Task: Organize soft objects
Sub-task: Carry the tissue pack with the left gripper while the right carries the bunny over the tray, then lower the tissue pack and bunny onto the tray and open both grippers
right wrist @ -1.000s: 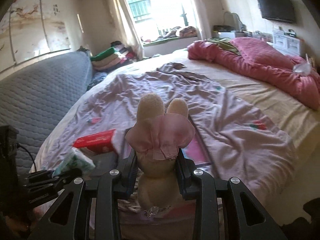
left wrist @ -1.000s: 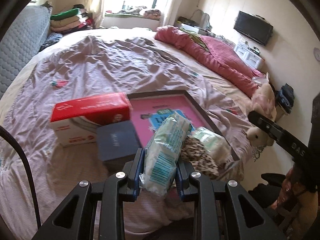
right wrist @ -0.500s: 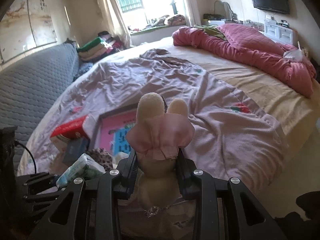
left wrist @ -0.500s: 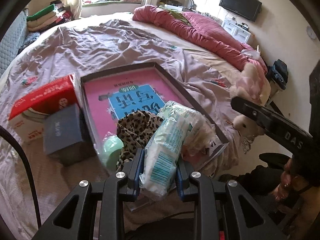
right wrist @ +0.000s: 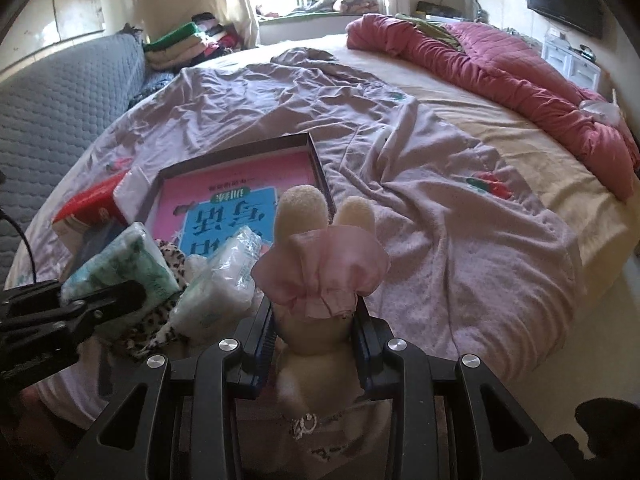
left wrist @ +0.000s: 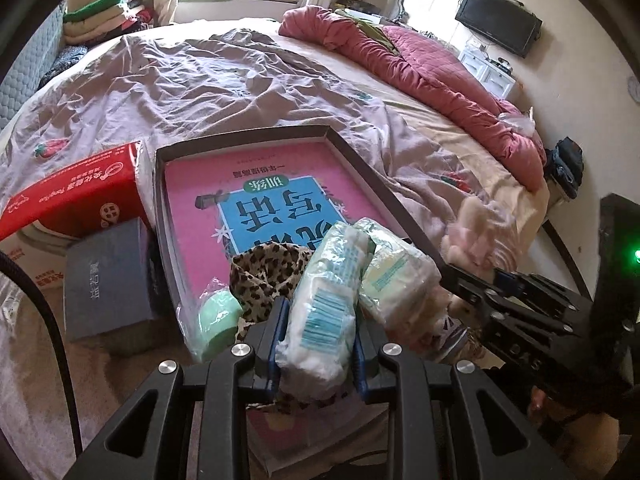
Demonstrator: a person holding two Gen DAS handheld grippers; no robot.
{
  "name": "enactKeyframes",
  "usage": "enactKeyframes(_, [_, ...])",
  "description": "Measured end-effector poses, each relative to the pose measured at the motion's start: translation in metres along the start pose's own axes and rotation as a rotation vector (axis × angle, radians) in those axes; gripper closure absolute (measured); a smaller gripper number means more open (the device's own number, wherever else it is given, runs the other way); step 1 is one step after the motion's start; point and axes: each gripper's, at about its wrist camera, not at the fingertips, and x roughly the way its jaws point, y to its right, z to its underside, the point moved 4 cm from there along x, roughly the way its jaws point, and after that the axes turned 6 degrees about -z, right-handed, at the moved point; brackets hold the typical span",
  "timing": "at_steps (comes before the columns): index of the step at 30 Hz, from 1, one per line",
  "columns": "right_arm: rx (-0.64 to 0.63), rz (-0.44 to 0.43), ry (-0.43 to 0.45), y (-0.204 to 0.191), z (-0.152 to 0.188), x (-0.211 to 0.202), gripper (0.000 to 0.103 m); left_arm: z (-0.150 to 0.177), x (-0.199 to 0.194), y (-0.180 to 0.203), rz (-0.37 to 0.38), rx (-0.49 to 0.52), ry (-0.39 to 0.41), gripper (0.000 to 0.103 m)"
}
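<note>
Left wrist view: the left gripper [left wrist: 316, 336] was clamped on a squishy, crinkly plastic-wrapped pack of cotton pads [left wrist: 324, 304], hanging over the near end of a shallow dark-rimmed box lid [left wrist: 360, 164]. A leopard-print cloth [left wrist: 268, 268] and a second soft pack [left wrist: 396, 276] were already bunched there; the far pink end was bare.

Right wrist view: the right gripper [right wrist: 316, 332] squeezed a fuzzy plush bunny [right wrist: 316, 280] in a frilly pink dress, just right of the lid's edge above wrinkled lilac bedding [right wrist: 420, 200].

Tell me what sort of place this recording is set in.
Most likely a home bedroom: a wide bed with a rumpled lilac sheet and a red quilt, folded clothes stacked by the window, and a television on the wall.
</note>
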Motion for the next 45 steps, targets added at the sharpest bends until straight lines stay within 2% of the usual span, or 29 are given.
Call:
enactKeyframes(9, [0.002, -0.004, -0.003, -0.005, -0.015, 0.026, 0.067, 0.0, 0.001, -0.002, 0.013, -0.015, 0.0, 0.075])
enactKeyframes(14, [0.016, -0.008, -0.025, -0.006, -0.018, 0.038, 0.062, -0.001, 0.001, -0.005, 0.026, -0.024, -0.002, 0.075])
enactKeyframes(20, [0.045, -0.043, 0.024, -0.003, -0.022, 0.034, 0.061, -0.002, 0.002, -0.01, 0.055, -0.048, -0.005, 0.075])
enactKeyframes(30, [0.039, -0.033, 0.069, -0.001, -0.026, 0.043, 0.06, -0.003, 0.002, -0.016, 0.084, -0.087, 0.007, 0.075])
enactKeyframes(33, [0.026, -0.045, 0.082, -0.004, -0.026, 0.04, 0.054, -0.003, 0.002, -0.016, 0.089, -0.088, 0.01, 0.075])
enactKeyframes(36, [0.02, -0.053, 0.086, -0.006, -0.027, 0.039, 0.054, -0.003, 0.003, -0.015, 0.09, -0.088, 0.01, 0.075])
enactKeyframes(39, [0.049, -0.068, 0.094, -0.003, -0.026, 0.038, 0.053, -0.004, 0.003, -0.015, 0.091, -0.087, 0.01, 0.075])
enactKeyframes(42, [0.081, -0.083, 0.111, 0.001, -0.027, 0.035, 0.047, -0.003, 0.004, -0.015, 0.094, -0.092, 0.008, 0.075])
enactKeyframes(45, [0.081, -0.066, 0.106, 0.002, -0.026, 0.034, 0.044, -0.003, 0.005, -0.015, 0.098, -0.097, 0.005, 0.075])
